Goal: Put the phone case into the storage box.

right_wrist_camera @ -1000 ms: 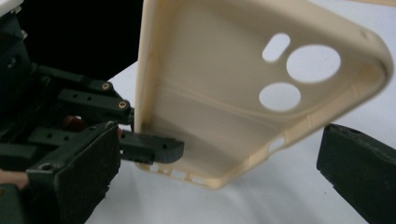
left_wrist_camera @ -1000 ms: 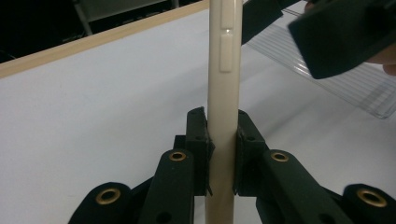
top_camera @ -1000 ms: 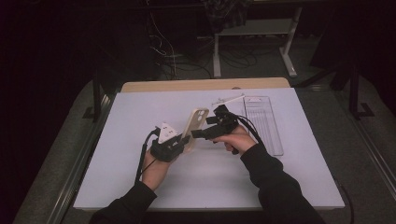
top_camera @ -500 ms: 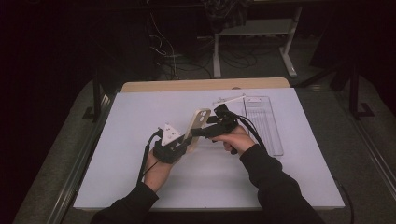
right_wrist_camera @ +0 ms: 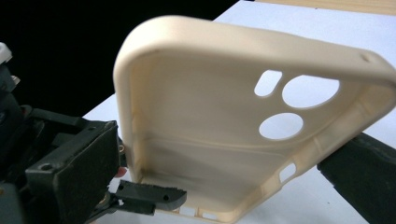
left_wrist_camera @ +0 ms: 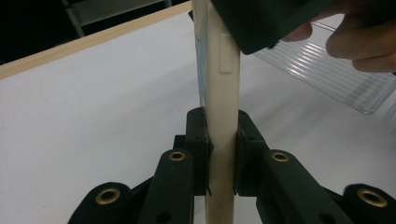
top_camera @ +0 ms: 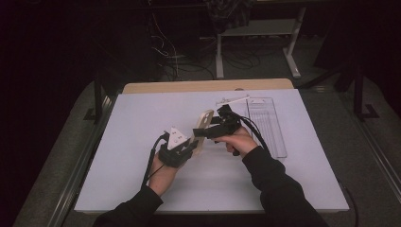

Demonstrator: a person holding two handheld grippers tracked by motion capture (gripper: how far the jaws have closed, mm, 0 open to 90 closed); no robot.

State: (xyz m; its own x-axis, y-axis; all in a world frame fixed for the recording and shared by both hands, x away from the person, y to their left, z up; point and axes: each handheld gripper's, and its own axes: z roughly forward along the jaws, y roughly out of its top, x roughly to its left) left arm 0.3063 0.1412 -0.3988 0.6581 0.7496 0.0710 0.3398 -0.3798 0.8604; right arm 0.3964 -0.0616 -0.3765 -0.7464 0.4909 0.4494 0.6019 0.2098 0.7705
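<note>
Phone case (left_wrist_camera: 223,93) stands clamped between left tongs (left_wrist_camera: 222,154)

place: lab | cues: white worktable (top_camera: 118,142); floor cables (top_camera: 175,61); metal stand legs (top_camera: 293,66)

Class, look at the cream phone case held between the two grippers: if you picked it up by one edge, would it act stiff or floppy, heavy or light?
The phone case is a thin open shell with cut-outs, so probably light. Its rounded, soft-looking rim suggests some flex. The left gripper pinches its edge, yet it stands straight, so likely not floppy.
</note>
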